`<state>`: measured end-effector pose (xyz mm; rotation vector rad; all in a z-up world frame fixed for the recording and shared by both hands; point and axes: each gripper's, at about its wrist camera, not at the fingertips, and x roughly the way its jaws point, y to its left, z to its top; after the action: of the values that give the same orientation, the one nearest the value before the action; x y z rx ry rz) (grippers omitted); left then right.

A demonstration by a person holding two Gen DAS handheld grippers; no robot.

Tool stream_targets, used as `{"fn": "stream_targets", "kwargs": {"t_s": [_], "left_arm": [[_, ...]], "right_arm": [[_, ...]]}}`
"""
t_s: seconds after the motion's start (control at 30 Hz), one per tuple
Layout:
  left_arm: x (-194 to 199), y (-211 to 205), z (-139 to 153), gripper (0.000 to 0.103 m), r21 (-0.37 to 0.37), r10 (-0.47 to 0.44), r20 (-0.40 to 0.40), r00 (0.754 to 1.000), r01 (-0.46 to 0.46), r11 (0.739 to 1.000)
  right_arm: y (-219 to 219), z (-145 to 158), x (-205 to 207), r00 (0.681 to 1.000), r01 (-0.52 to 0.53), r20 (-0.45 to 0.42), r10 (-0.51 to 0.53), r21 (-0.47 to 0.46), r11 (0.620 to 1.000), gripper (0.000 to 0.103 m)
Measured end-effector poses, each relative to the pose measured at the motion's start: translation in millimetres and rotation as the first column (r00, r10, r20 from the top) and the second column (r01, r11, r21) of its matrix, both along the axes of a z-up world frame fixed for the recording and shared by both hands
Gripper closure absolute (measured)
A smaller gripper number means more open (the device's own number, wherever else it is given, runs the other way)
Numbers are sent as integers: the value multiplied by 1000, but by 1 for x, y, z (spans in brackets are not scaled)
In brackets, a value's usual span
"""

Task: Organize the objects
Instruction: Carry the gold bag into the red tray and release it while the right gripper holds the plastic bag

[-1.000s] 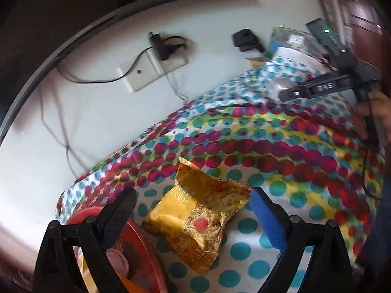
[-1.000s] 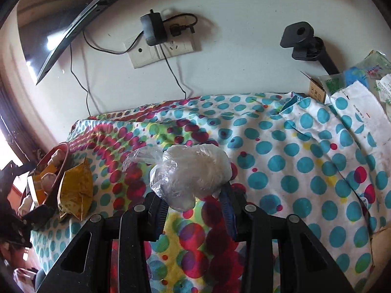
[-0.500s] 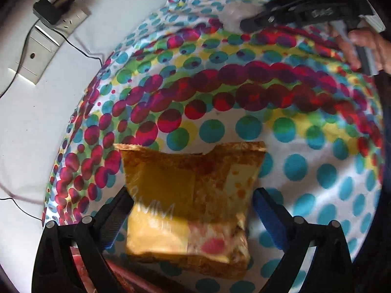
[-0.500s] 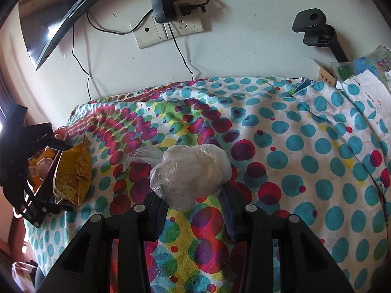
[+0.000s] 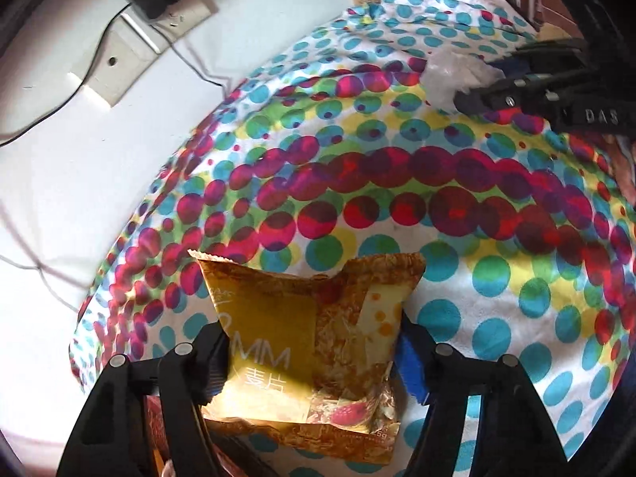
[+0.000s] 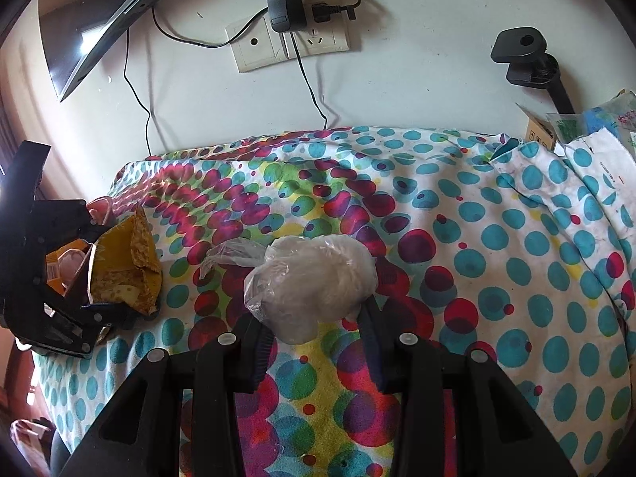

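A yellow snack bag lies on the polka-dot cloth at the table's left end. My left gripper has a finger against each side of it, closed on the bag. It also shows in the right wrist view, with the left gripper around it. My right gripper is shut on a clear plastic bag with white contents, held over the middle of the cloth. That bag shows in the left wrist view too.
A red bowl with snack packets sits under the left gripper at the table's left edge. A wall socket with a black charger and cables is behind. A black stand, a small box and papers are at the far right.
My left gripper has come down over the yellow snack bag and closed its fingers on the bag's sides. My right gripper still holds the plastic bag and has shifted slightly.
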<state>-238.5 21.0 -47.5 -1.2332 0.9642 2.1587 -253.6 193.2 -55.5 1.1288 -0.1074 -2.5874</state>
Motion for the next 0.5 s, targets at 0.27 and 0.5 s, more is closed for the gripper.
{"fn": "stream_targets", "kwargs": {"t_s": [0.27,0.5], "left_arm": [[3,-1,23,40,73,187,-101,977,-180,981],[17,-6,57,40,177,383,-221,897,-349,920]], "right_arm": [[-4,0,9,1000,22,-4,-22,4,1000,66],[-10,3,22,999,32,-22,-32,3,999,66]]}}
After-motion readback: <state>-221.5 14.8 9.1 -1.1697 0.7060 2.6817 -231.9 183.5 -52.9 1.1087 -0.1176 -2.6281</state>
